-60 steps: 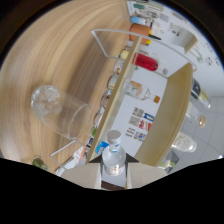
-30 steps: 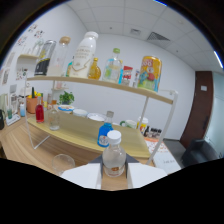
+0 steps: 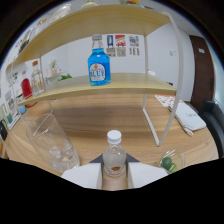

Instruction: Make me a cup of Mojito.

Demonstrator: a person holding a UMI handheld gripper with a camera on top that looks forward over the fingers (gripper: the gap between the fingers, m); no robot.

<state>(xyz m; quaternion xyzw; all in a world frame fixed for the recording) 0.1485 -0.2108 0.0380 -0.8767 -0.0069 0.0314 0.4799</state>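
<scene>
- Here the tongs (image 3: 114,175) are clamped on a small clear bottle (image 3: 114,159), one pale finger pressed to each side of its body, so the bottle is held upright between them.
- The bottle has a white cap (image 3: 114,135) and an orange-brown label low on its front.
- Just beside the tongs, on the side where the jars stand, sits a clear glass (image 3: 51,141) on the wooden table (image 3: 100,125), tilted in this view, with what look like ice cubes in its bottom.
- On the other side of the tongs, low and close, is a small clear dish (image 3: 171,161) holding something green; I cannot tell what it is.
- Beyond the bottle stands a two-tier wooden shelf (image 3: 107,85) on thin white posts.
- A blue bottle (image 3: 99,63) with a label reading "BLUE" stands upright on the shelf's lower board, well beyond the tongs.
- Small jars and a red container (image 3: 26,88) crowd the far end of that board.
- A white flat object (image 3: 189,116) lies on the table past the shelf's post.
</scene>
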